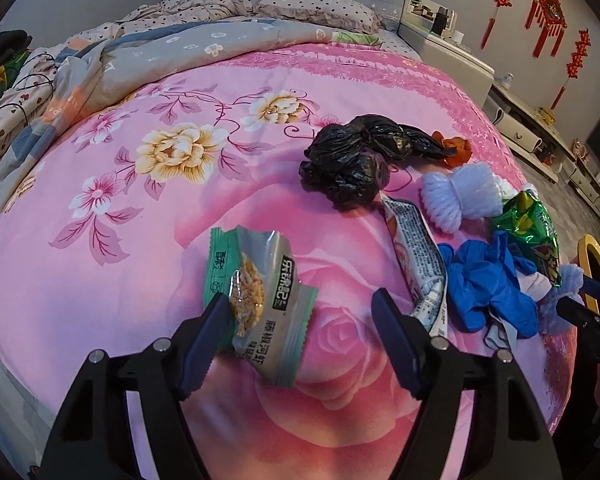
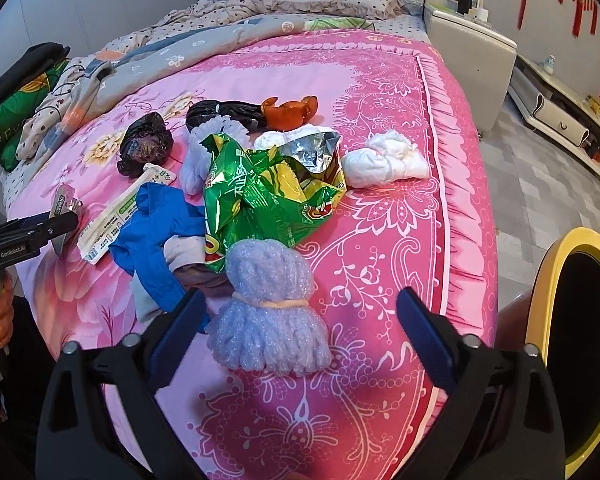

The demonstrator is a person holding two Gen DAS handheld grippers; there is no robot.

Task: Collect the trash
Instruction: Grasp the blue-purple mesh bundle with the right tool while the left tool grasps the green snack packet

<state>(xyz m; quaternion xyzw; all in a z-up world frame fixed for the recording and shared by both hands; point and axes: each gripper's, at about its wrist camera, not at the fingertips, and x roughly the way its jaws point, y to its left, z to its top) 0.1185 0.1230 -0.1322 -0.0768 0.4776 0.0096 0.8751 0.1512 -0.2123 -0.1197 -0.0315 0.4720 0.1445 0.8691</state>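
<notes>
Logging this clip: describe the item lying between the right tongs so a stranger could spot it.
On the pink floral bedspread, find the trash heap near the foot edge. Nearest the camera, just below the crumpled green snack bag, lies a pale lilac foam-net bundle. Only it is cinched at the waist by a band.

Left gripper [image 1: 300,316], angled steeply downward, jaws parted, the left finger [image 1: 204,340] touching the edge of a snack packet [image 1: 256,300] and the right finger clear of it. Right gripper [image 2: 302,320], likewise angled downward, jaws wide apart on either side of a pale foam bundle [image 2: 268,316] without pressing it. Each gripper appears at the edge of the other's view.
</notes>
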